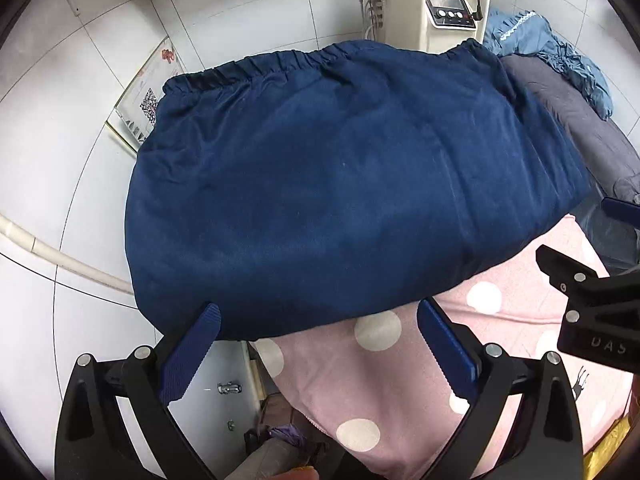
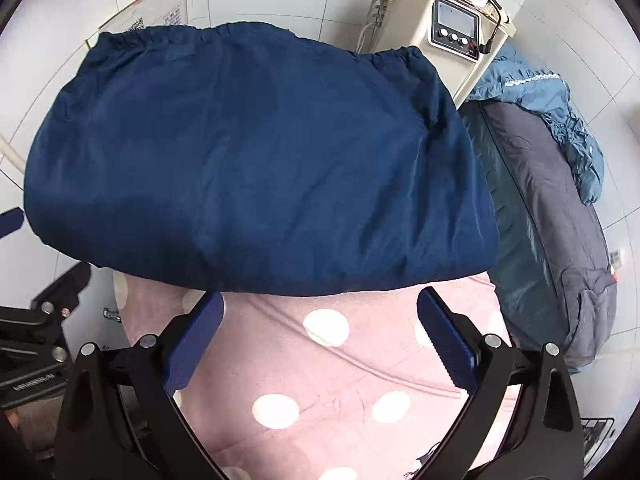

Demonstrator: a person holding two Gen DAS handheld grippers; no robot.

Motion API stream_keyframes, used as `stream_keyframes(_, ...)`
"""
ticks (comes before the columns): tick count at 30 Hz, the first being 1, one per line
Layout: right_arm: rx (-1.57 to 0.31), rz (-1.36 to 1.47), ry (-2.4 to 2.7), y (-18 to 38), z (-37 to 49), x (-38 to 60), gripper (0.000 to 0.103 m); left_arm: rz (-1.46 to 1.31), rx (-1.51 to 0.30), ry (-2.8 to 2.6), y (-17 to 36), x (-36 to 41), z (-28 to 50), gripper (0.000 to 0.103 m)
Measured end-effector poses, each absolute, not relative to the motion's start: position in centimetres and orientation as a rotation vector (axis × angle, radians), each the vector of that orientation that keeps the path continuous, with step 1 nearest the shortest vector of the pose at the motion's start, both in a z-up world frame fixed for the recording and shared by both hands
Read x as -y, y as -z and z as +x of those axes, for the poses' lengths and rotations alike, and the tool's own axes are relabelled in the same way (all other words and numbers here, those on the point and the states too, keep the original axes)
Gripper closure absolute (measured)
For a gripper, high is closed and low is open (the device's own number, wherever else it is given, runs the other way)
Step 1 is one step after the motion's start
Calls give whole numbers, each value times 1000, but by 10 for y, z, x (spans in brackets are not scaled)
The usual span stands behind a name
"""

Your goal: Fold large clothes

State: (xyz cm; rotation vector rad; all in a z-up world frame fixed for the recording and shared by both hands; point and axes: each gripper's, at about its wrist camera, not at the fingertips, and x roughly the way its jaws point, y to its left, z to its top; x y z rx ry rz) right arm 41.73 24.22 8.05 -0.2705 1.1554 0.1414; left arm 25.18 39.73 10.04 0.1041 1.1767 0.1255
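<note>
A dark navy garment [image 1: 336, 184] with an elastic gathered edge at the far side lies folded on a pink cloth with white dots [image 1: 380, 380]. It also shows in the right wrist view [image 2: 256, 168], over the same pink cloth [image 2: 340, 364]. My left gripper [image 1: 320, 316] is open and empty, its fingertips at the garment's near edge. My right gripper [image 2: 320, 304] is open and empty just short of the near edge. The right gripper's body shows at the right of the left wrist view [image 1: 592, 312].
A grey garment [image 2: 560, 216] and a light blue one [image 2: 560, 120] lie at the right. A cream machine with a screen and knobs [image 2: 452, 24] stands behind. White tiled floor [image 1: 60, 160] lies to the left, with a framed poster [image 1: 148, 92].
</note>
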Motion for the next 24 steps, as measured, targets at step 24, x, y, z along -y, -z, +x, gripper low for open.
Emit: stream_keyframes(24, -1156, -298, -144, -87, 418, -259, 7, 75, -1216, -142, -99, -408, 248, 6)
